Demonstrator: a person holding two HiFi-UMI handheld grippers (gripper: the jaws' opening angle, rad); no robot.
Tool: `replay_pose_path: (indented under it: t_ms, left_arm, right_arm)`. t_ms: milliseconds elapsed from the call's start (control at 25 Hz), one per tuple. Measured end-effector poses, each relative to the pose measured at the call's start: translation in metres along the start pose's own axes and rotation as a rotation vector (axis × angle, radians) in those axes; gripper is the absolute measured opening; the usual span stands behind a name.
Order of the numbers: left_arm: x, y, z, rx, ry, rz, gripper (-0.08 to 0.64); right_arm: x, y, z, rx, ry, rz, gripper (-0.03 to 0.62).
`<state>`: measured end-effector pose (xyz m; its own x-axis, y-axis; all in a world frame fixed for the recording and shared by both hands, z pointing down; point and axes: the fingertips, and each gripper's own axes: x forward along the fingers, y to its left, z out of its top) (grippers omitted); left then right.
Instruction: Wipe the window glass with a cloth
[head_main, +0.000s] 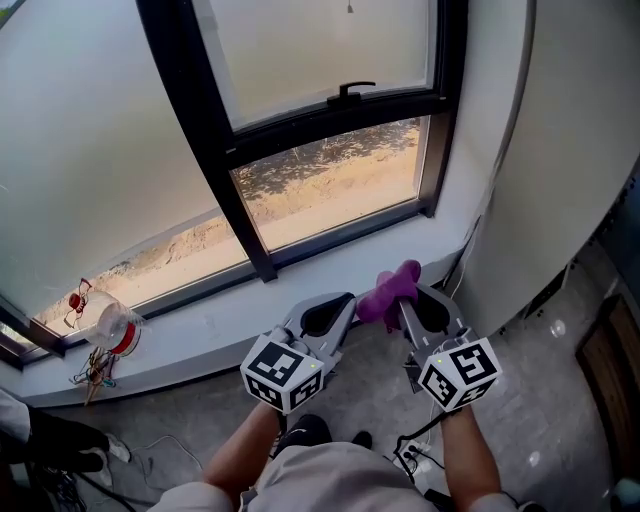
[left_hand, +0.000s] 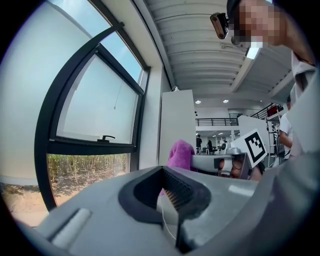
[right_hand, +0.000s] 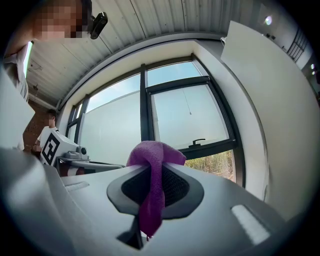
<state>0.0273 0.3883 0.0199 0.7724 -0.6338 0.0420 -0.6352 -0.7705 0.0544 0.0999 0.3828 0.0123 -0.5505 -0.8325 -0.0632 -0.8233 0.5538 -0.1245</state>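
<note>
Right gripper (head_main: 405, 299) is clenching the cloth (head_main: 391, 289), glass (head_main: 330, 185) lying ahead and above; left gripper (head_main: 347, 301) sitting closed, empty.

Large open workspace hall, ribbed ceiling (left_hand: 210, 45), mezzanine railing (left_hand: 215, 121), white partition (left_hand: 177, 125), black-framed window (head_main: 330, 110), concrete floor (head_main: 540, 400)

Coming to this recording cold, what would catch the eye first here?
The purple cloth stands out first, pinched in the right gripper low near the window sill. Beyond it, the black window frame divides frosted panes from a clear lower pane that shows dry ground outside. The left gripper sits beside the cloth, its jaws together and empty.
</note>
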Motion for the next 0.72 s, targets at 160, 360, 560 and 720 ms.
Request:
replay_pose_path:
  t_ms: [160, 360, 560, 720]
  left_arm:
    - [0.003, 0.013, -0.010, -0.010, 0.027, 0.023, 0.000]
    - [0.016, 0.046, -0.018, -0.029, 0.017, 0.040, 0.000]
    - [0.033, 0.106, -0.037, -0.075, 0.015, 0.055, 0.000]
    - [0.053, 0.167, -0.040, -0.097, -0.006, 0.062, 0.000]
  right_arm:
    - [0.013, -0.004, -0.008, 0.020, 0.009, 0.017, 0.066]
    - [0.042, -0.018, -0.019, 0.017, 0.033, 0.018, 0.066]
    - [0.098, -0.032, -0.037, 0.004, 0.077, 0.006, 0.066]
    - [0.156, -0.046, -0.043, -0.021, 0.115, -0.002, 0.066]
